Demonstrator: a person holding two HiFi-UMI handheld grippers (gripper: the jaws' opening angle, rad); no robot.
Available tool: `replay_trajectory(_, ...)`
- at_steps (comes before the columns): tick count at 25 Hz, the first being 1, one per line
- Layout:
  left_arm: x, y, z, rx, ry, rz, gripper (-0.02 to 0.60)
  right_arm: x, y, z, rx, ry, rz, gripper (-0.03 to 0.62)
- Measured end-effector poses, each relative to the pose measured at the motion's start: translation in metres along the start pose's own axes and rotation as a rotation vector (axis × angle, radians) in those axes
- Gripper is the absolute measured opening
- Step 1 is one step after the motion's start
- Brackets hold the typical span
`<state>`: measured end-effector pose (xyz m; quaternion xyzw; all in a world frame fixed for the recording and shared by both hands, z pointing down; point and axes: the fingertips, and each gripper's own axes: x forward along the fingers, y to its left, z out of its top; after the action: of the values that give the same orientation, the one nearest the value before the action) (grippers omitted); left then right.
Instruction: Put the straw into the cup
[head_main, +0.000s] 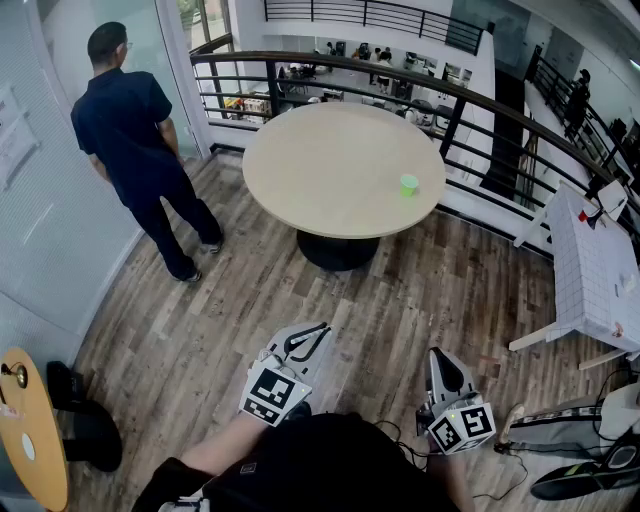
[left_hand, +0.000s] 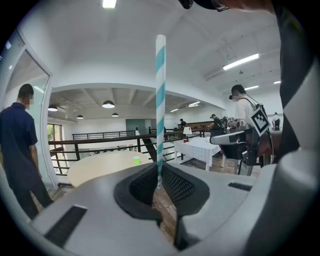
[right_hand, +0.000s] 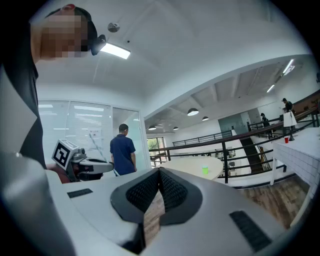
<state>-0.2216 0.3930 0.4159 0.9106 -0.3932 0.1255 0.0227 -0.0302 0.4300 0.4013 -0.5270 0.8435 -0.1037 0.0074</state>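
A small green cup (head_main: 408, 185) stands near the right edge of a round beige table (head_main: 330, 170), far ahead of both grippers. My left gripper (head_main: 312, 335) is low in the head view, well short of the table, and is shut on a teal-and-white striped straw (left_hand: 160, 100). The straw stands upright between the pads (left_hand: 170, 182). The same cup (left_hand: 136, 160) shows small and distant in the left gripper view. My right gripper (head_main: 438, 358) is beside it, shut with nothing between its jaws (right_hand: 160, 172). The cup (right_hand: 204, 170) also appears far off in the right gripper view.
A person in dark clothes (head_main: 135, 140) stands left of the table by a glass wall. A black railing (head_main: 480, 110) curves behind the table. A white gridded table (head_main: 595, 270) stands at the right. Wood floor (head_main: 360, 300) lies between me and the round table.
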Motion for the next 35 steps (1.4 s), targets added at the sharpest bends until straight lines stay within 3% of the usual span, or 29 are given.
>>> replay_trajectory(9, 0.006, -0.018, 0.005, -0.006, 0.001, -0.007, 0.031, -0.012, -0.011, 0.002, 0.015, -0.007, 0.011, 0.021)
replay_trajectory(25, 0.052, -0.082, 0.013, -0.036, 0.023, 0.006, 0.031, -0.065, -0.076, 0.001, 0.033, -0.009, 0.032, 0.023)
replay_trajectory(35, 0.097, -0.069, 0.014, -0.037, 0.021, -0.004, 0.031, -0.042, -0.114, -0.004, 0.046, 0.004, 0.0, 0.023)
